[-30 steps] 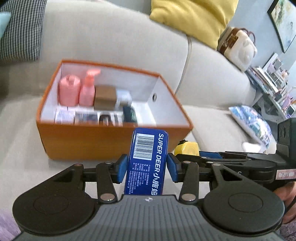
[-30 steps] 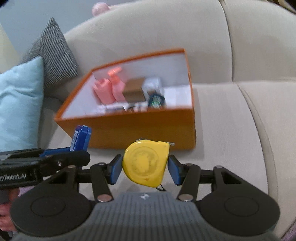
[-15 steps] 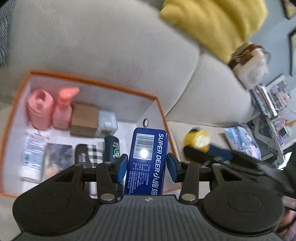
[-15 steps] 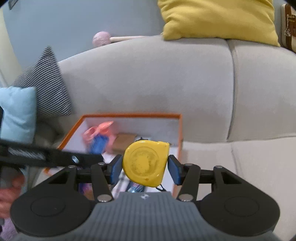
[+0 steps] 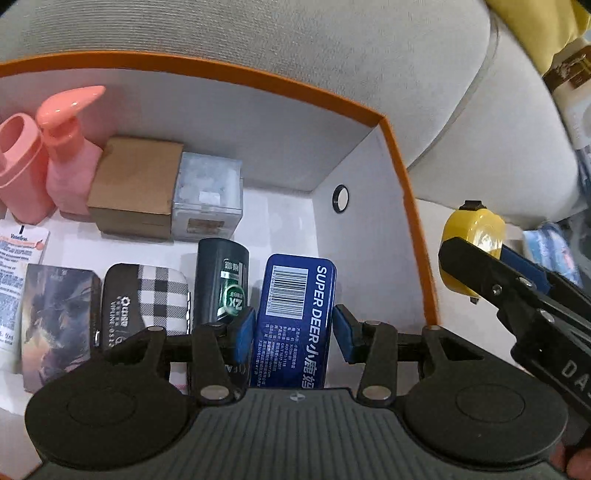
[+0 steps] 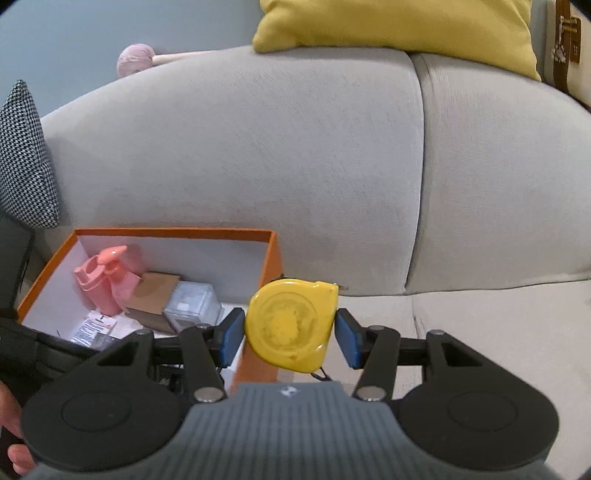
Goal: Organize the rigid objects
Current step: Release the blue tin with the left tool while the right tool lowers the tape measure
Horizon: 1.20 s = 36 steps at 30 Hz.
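Note:
My left gripper (image 5: 293,334) is shut on a blue SUPER DEER tin (image 5: 295,317) and holds it inside the orange box (image 5: 402,184), in the front row, right of a dark green-labelled container (image 5: 221,280). My right gripper (image 6: 290,334) is shut on a yellow tape measure (image 6: 291,323) and holds it above the box's right wall (image 6: 271,258). In the left wrist view the tape measure (image 5: 474,236) shows outside the box, to its right.
The box holds two pink bottles (image 5: 70,162), a brown carton (image 5: 136,184), a clear case (image 5: 208,195), a plaid case (image 5: 147,299), a dark packet (image 5: 55,317) and a white tube (image 5: 18,258). It sits on a grey sofa (image 6: 295,166) with a yellow cushion (image 6: 399,26) and a checked cushion (image 6: 22,155).
My left gripper has moved forward and down into the box with the tin. My right gripper has risen and come over the box's right side with the tape measure.

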Available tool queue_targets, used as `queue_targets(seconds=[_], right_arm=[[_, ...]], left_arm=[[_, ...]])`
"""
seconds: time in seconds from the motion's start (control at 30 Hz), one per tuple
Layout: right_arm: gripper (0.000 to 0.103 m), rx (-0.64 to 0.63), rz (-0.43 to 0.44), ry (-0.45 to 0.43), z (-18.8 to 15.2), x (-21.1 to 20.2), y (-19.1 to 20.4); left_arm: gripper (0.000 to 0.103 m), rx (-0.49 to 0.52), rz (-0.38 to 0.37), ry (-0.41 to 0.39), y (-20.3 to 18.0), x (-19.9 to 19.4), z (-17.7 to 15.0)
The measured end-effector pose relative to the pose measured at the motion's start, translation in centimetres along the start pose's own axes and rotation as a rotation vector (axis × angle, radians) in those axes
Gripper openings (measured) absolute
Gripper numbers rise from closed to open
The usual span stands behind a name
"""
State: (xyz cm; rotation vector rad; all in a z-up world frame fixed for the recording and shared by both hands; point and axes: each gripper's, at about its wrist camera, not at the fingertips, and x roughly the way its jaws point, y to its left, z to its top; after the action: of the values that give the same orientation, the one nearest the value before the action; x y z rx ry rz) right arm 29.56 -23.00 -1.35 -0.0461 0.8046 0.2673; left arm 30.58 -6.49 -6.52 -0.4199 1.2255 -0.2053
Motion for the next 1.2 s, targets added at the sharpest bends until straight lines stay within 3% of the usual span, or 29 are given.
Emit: queue_targets(seconds=[0.23,0.37,0.5,0.67,0.9,1.07,1.2], right_arm=[[0.055,-0.001,0.027,-0.019,0.1,0.3,-0.3],[0.055,0.003,0.040,-0.026,0.1,0.0,-0.2],[0.055,0.005,0.043,-0.026,0.0,-0.4,-0.3],[0.055,-0.015,0.067,-0.039,0.3,-1.2,0.2],[0.055,-0.175,0.147,-0.034,1.9,-0.8,3.8],[0.055,-0.373,0.158,0.084,3.0,2.8,7.3],[0.055,-0.568,0.154,0.226,3.4,6.7,9.3]], left_arm=[[0.053,0.019,0.073,0.065,-0.9,1.2,-0.3],[0.053,0.035,0.083,0.155,-1.3,2.5,0.7],[0.053,0.018,0.074,0.166,-0.8,2.7,1.1],[0.053,0.019,0.032,0.117,0.3,0.7,1.1],[0.051,0.109,0.087,-0.032,3.0,-3.8,1.9],[0.051,0.169,0.130,-0.078,4.8,-4.8,2.4],[0.051,0.219,0.130,-0.088,5.6,-4.8,2.3]])
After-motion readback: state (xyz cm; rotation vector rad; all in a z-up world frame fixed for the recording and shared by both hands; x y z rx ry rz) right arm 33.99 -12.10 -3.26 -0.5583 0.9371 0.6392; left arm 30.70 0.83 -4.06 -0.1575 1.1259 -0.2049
